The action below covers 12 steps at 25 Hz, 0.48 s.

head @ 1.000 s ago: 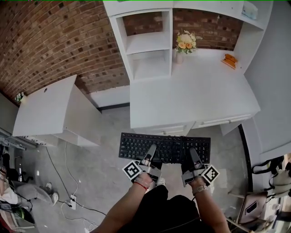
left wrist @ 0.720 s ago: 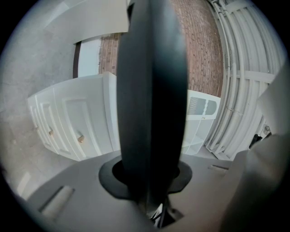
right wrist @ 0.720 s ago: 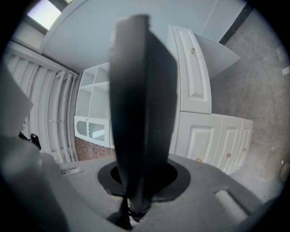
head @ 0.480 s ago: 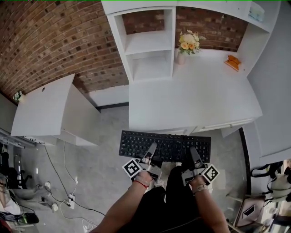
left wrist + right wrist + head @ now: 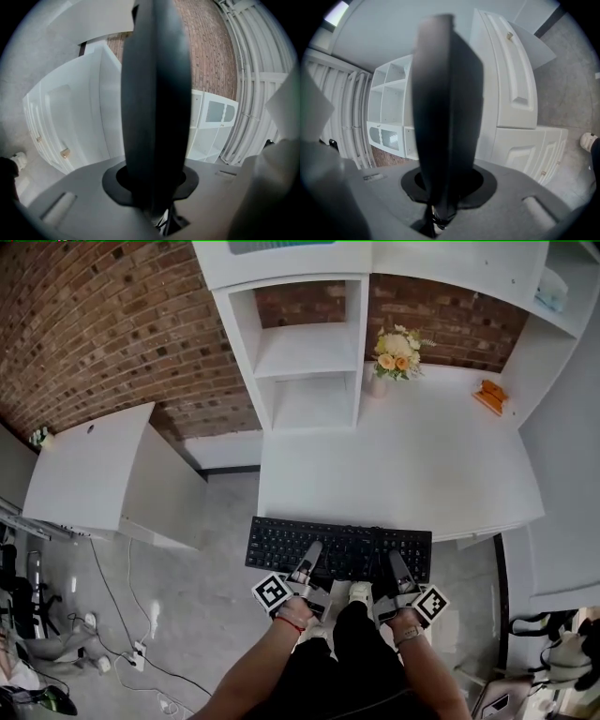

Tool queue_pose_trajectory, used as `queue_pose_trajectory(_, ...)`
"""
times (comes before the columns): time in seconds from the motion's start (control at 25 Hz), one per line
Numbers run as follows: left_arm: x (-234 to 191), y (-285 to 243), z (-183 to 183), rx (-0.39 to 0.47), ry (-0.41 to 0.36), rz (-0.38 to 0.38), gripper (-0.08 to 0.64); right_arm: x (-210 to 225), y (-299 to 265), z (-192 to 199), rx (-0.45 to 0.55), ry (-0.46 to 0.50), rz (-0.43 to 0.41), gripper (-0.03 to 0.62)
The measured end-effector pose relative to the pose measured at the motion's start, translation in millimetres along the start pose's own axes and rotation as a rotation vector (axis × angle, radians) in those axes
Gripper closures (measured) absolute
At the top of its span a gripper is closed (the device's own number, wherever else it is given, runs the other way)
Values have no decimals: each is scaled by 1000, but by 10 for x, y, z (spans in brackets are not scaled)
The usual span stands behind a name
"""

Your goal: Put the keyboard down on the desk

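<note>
In the head view a black keyboard (image 5: pixel 337 547) hangs level in the air just short of the white desk's (image 5: pixel 403 465) front edge, over the grey floor. My left gripper (image 5: pixel 309 557) is shut on the keyboard's near edge, left of its middle. My right gripper (image 5: pixel 395 564) is shut on the same edge toward the right end. In the left gripper view the keyboard (image 5: pixel 157 93) shows edge-on as a dark slab clamped in the left gripper (image 5: pixel 154 187). The right gripper view shows the same dark keyboard (image 5: pixel 445 117) clamped in the right gripper (image 5: pixel 443 187).
A white shelf unit (image 5: pixel 300 352) stands at the desk's back left. A vase of flowers (image 5: pixel 394 357) and an orange thing (image 5: pixel 492 395) sit at the back of the desk. A low white cabinet (image 5: pixel 94 474) is at the left, with cables (image 5: pixel 131 643) on the floor.
I have stepped toward the desk, which now lies nearer in the head view. The keyboard's far edge has come close to the desk's front edge. Both grips are unchanged.
</note>
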State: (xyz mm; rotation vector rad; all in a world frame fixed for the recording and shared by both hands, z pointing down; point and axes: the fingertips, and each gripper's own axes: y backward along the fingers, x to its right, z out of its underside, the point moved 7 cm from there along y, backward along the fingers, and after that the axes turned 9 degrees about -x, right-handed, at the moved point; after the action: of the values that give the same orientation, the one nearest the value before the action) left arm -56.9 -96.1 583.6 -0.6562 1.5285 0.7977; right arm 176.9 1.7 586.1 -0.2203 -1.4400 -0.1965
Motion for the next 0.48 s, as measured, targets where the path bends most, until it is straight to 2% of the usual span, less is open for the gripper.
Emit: queue_pose_trajectory(0.48,-160,-734,-210,17,36,-67,485,161,-527,-630,-32,-62,40,526)
